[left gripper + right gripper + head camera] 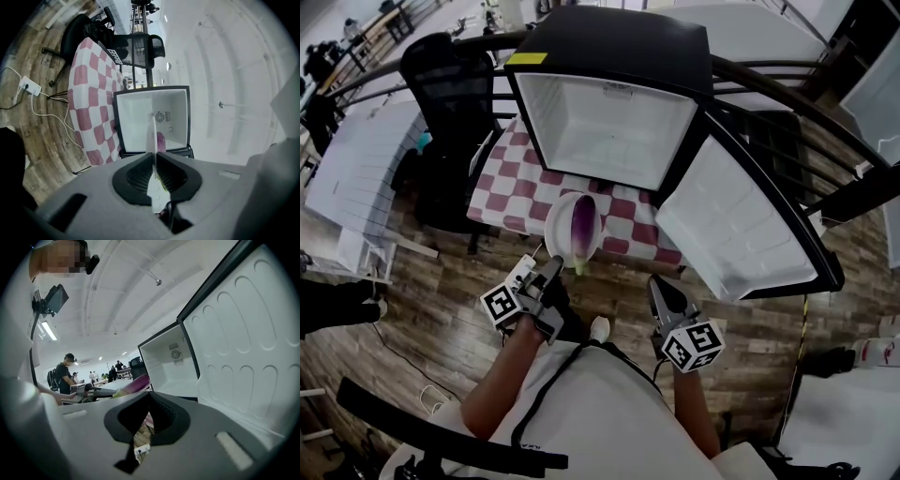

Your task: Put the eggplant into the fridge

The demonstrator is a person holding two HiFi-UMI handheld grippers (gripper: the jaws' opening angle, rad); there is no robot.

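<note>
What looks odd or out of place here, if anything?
Nothing is spilled or damaged. One oddity: the eggplant lies on a white plate that the left gripper pinches only by its rim, in front of the open fridge.

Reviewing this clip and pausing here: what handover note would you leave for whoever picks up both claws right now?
Left claw: shut on the rim of the white plate, which carries the eggplant.
Right claw: shut, holding nothing, low beside the plate.
The fridge stands on the checked table with its door swung wide open.
Done: door open; eggplant held on its plate in front of the opening.
Left: move the eggplant inside the fridge, let go, then probably close the door.
</note>
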